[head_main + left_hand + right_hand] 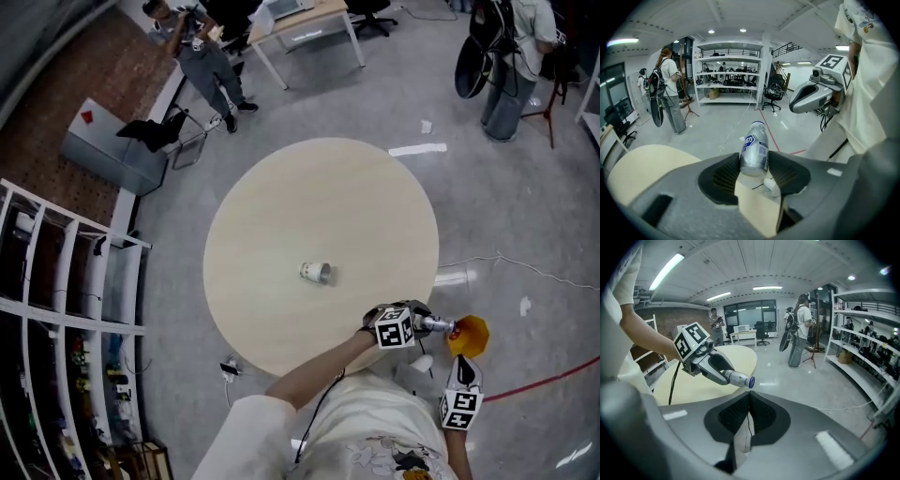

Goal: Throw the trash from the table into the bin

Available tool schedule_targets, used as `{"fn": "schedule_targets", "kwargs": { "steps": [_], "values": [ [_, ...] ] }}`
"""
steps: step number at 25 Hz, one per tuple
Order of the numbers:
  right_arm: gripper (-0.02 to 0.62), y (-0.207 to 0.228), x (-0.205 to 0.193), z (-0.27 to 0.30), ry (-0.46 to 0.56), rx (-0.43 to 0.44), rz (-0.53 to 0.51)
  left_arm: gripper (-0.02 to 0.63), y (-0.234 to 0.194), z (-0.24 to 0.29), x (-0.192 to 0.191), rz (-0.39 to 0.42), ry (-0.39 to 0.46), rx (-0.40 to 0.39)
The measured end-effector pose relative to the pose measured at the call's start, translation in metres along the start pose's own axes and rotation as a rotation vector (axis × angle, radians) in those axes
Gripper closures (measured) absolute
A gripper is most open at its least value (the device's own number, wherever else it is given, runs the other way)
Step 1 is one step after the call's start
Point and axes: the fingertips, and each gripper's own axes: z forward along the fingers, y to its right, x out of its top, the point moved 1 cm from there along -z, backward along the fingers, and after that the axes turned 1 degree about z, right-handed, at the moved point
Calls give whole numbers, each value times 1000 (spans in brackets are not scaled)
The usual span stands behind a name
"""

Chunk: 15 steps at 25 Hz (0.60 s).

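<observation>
The left claw (757,172) is clenched on a small bottle (754,147). Its pads press on the lower body, and the blue-capped end sticks out ahead of the jaws. The bottle looks like thin plastic with a glossy wrap, so it is probably light, a bit slippery and easy to dent. The low grip seems firm enough to carry it, though a hold nearer the middle would probably tip less.

The right claw (749,416) is pinched closed on nothing. It sits just beside the left claw, which is off the near edge of the table (319,206).

Just past the bottle's cap is an orange thing (472,336) on the floor. It may be the bin, but I cannot tell.

Well behind the left claw, near the table's middle, a cup (316,272) lies on its side. It looks light and crushable, and is best taken across its wall. Nothing stands around it.

Farther out, a person with a backpack (668,89) stands by shelves (729,77), clear of the claws. A cable (525,267) trails over the floor beside the table.
</observation>
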Motion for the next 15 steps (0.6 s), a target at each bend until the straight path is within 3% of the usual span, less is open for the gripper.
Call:
{"fn": "schedule_targets", "kwargs": {
  "steps": [5, 9, 11, 15],
  "values": [
    [589, 14, -14, -16, -14, -35, 71, 403, 19, 23, 33, 45, -6, -75],
    [589, 14, -6, -2, 5, -37, 77, 403, 5, 24, 40, 81, -14, -84],
    [589, 14, -17, -14, -9, -51, 90, 403, 22, 34, 45, 83, -10, -128],
    [589, 56, -30, -5, -28, -77, 123, 403, 16, 74, 63, 93, -26, -173]
  ]
}}
